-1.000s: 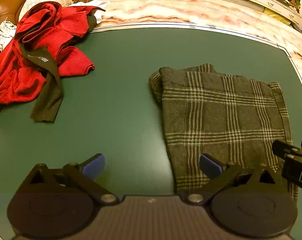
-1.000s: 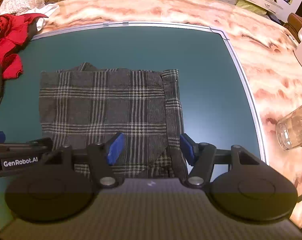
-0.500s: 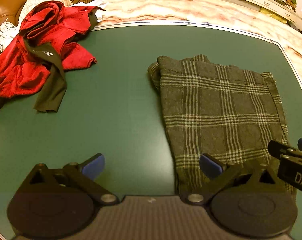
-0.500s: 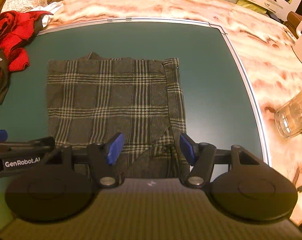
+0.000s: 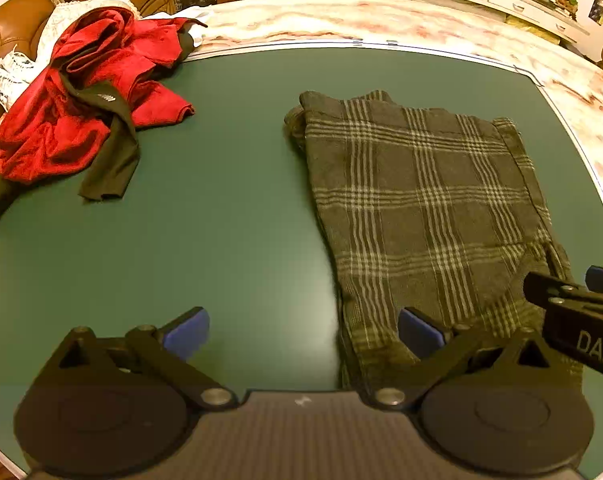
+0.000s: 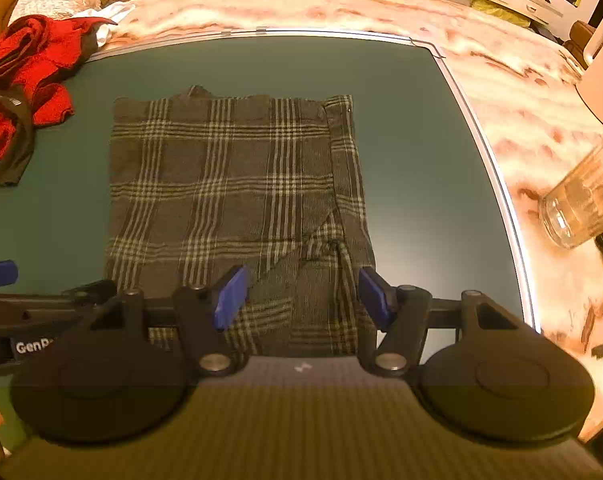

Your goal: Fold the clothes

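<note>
A grey plaid garment (image 5: pixel 421 200) (image 6: pixel 229 184) lies folded flat into a rectangle on the green mat (image 5: pixel 221 200) (image 6: pixel 413 160). My left gripper (image 5: pixel 301 332) is open over the garment's near left edge, its right finger above the cloth and its left finger above bare mat. My right gripper (image 6: pixel 301 296) is open over the near right corner, where a flap of cloth lies folded over. Nothing is held between either pair of fingers. Each gripper shows at the edge of the other's view.
A heap of red and dark clothes (image 5: pixel 85 120) (image 6: pixel 17 92) sits at the mat's far left. A drinking glass (image 6: pixel 581 200) stands on the marble tabletop (image 6: pixel 521 100) right of the mat. A brown sofa (image 5: pixel 17 28) lies beyond the heap.
Both grippers have drawn back toward the near edge and risen, so more of the garment shows. Both stay open. The garment has not moved.
</note>
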A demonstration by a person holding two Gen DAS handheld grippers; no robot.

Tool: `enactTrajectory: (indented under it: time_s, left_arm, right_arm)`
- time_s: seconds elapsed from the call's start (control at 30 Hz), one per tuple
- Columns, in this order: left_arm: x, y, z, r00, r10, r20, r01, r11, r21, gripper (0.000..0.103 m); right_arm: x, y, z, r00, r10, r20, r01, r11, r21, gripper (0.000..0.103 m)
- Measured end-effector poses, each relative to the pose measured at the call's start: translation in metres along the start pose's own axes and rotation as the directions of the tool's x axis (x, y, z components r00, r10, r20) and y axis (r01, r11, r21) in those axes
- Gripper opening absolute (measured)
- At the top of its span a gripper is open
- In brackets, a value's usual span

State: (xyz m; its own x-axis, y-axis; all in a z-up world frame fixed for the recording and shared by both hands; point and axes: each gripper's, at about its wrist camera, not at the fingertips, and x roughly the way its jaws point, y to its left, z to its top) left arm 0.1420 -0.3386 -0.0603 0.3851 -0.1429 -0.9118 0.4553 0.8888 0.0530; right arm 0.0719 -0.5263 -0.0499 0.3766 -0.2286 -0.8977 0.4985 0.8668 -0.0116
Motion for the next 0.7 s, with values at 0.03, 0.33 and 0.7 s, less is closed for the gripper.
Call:
enactTrajectory:
  time_s: [0.03, 0.33, 0.7]
  left_arm:
    - [-0.001, -0.001, -0.003, 1.0, -0.001, 0.0, 0.001, 1.0, -0.002, 0.103]
    - [-0.014, -0.003, -0.031, 1.0, -0.013, -0.004, 0.013, 1.0, -0.007, 0.103]
    - [-0.033, 0.001, -0.062, 0.999, -0.031, 0.011, 0.031, 0.999, -0.033, 0.103]
  right_arm:
    - [-0.002, 0.0, -0.004, 1.0, 0.001, 0.001, -0.001, 1.0, 0.001, 0.07]
    - [-0.018, 0.005, -0.034, 1.0, -0.002, 0.006, 0.002, 1.0, 0.005, 0.07]
    - [-0.033, 0.007, -0.071, 1.0, 0.01, 0.012, -0.01, 0.999, 0.03, 0.07]
